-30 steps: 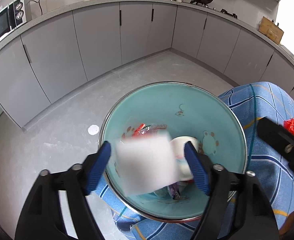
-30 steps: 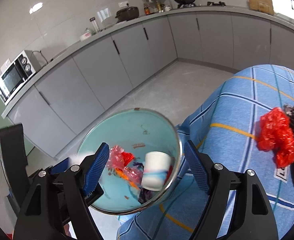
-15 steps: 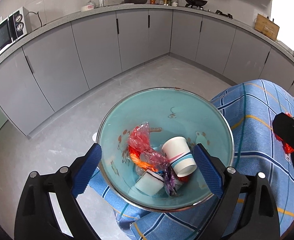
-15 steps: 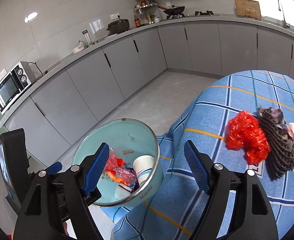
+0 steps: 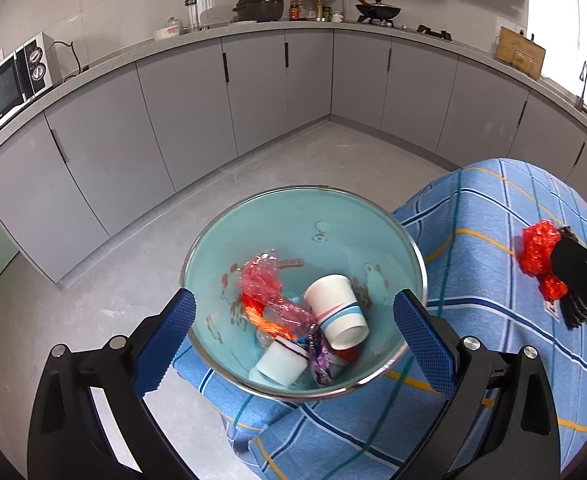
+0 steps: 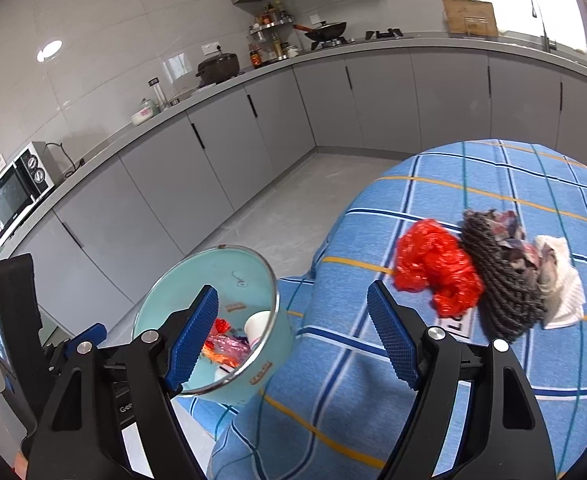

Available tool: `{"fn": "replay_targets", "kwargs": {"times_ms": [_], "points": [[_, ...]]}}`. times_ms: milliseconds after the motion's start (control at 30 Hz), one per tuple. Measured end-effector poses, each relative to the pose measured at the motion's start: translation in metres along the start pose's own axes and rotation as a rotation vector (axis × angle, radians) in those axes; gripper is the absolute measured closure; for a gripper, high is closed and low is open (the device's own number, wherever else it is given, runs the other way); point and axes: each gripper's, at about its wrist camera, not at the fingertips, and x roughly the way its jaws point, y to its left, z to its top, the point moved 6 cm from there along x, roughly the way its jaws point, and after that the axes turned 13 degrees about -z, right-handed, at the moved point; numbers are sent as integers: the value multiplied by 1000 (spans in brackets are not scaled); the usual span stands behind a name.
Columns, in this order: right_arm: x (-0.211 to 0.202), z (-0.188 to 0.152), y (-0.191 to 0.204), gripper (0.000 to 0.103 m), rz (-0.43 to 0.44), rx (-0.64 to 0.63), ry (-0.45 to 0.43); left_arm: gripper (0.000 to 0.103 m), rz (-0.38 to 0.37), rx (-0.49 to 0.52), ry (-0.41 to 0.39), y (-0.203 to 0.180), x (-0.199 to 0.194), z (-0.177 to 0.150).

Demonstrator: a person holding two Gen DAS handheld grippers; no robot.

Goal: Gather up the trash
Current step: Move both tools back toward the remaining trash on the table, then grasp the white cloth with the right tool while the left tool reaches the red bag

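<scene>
Tabletop was covered with a blue plaid cloth with yellow and white lines, draping off the left edge toward a grey floor. Teal bowl sat at the tabletop's near-left edge, steel rim, cartoon prints inside. In it: white paper cup on its side, pink crinkled wrapper, orange scrap, purple wrapper, and a white block at the near wall.

Left gripper was released, blue pads spread either side of the bowl's near rim, holding nothing. Right gripper was also released and empty, above the cloth between the bowl and the leftover pile.

Pile sat further right on the tabletop: red plastic bag touching a dark knitted piece, then a white cloth at the right end.

Room: L-run of grey cabinets under a grey counter, microwave far left, black pot, spice rack and a wok on the hob in the far corner, wooden board at right.
</scene>
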Motion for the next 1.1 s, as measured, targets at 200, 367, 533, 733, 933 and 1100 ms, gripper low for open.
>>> {"fn": "replay_targets", "kwargs": {"times_ms": [200, 367, 533, 733, 933, 1100], "points": [[-9, -1, -29, 26, -55, 38, -9, 6, -27, 36, -5, -23, -10, -3], [-13, -6, -60, 26, -98, 81, -2, 6, -62, 71, 1, -49, -13, -7], [-19, -13, -95, 26, -143, 121, 3, 6, -104, 108, 14, -78, -12, -13], [-26, -15, -128, 26, -185, 157, 0, 6, -144, 161, 24, -113, -11, -20], [-32, -20, -160, 26, -221, 187, 1, 6, -178, 193, 38, -138, -7, -26], [-33, -25, -186, 27, -256, 216, 9, 6, -200, 210, 44, -152, -3, -29]]}}
